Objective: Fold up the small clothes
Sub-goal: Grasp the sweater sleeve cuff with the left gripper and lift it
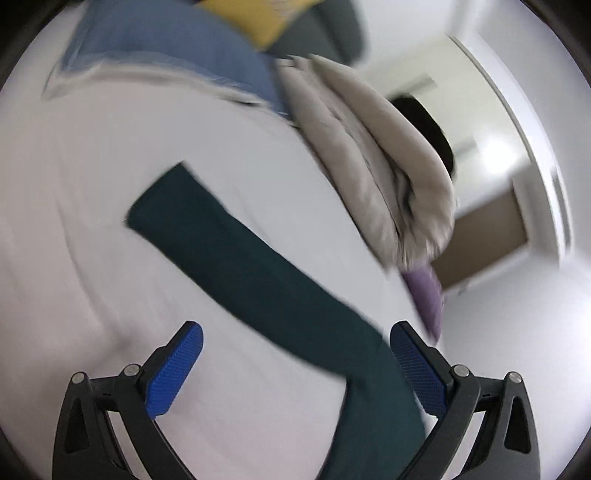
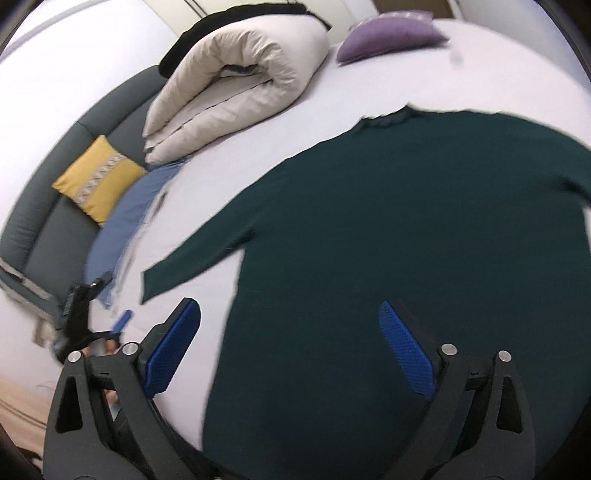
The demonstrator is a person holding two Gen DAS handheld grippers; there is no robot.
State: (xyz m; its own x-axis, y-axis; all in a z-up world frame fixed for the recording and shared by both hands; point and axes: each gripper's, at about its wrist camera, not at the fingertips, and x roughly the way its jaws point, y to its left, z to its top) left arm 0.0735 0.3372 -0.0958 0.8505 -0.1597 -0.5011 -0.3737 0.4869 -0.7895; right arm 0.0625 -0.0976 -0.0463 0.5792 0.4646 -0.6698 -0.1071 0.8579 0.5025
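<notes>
green sweater (image 2: 406, 229) flat beneath right gripper (image 2: 290, 343), jaws apart

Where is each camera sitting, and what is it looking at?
Left wrist: sits on the left gripper, looks along the green sweater's sleeve toward the rolled duvet; its own blue fingers show, spread open.
Right wrist: sits on the right gripper, looks over the sweater's body; its open fingers and the left gripper show.
Both share the sweater, duvet, purple cushion and white bed.
</notes>
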